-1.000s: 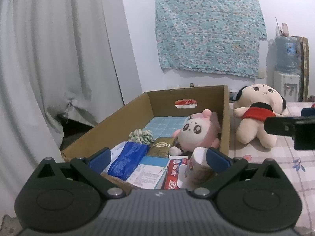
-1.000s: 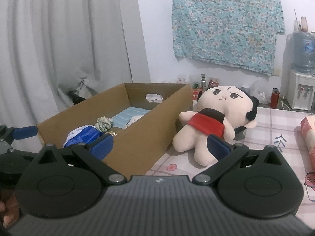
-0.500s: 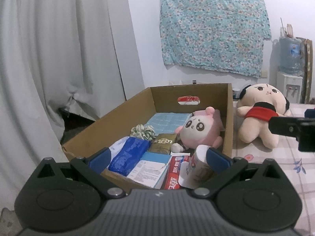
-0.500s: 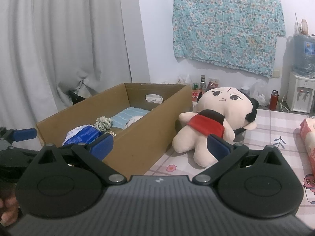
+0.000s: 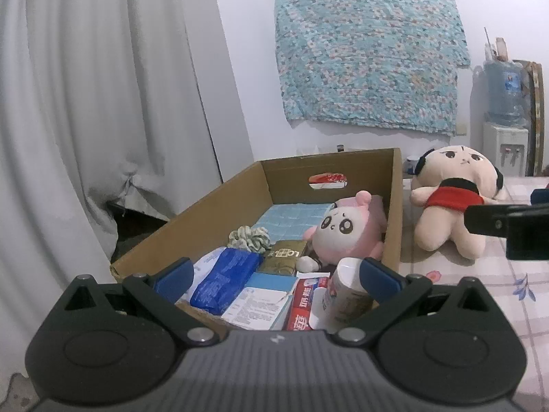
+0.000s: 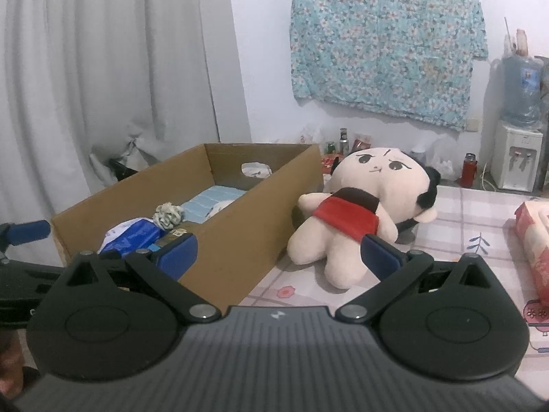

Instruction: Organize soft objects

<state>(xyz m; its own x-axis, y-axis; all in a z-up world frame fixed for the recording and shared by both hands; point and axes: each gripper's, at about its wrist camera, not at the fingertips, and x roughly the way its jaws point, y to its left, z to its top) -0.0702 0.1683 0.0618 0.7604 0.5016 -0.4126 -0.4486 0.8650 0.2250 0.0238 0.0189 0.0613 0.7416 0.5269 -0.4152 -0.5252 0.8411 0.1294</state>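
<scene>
Both claws stand wide and hold nothing. The left claw (image 5: 274, 271) hangs over the near end of the box (image 5: 209, 209), above a blue pack (image 5: 224, 279), a toothpaste carton (image 5: 303, 304) and a white bottle (image 5: 346, 292). Deeper in the box, at 1 o'clock from that claw, the pink plush (image 5: 343, 231) leans against the right wall, with a scrunchie (image 5: 250, 237) at its 9 o'clock and a blue quilted pad (image 5: 291, 214) behind. The right claw (image 6: 278, 252) hovers beside the box's right wall. The big doll (image 6: 360, 206) in a red top lies on the checked surface (image 6: 473, 226) outside the box, at 1 o'clock from the right claw, just beside the wall. A pink pack (image 6: 535, 237) lies at 3 o'clock.
</scene>
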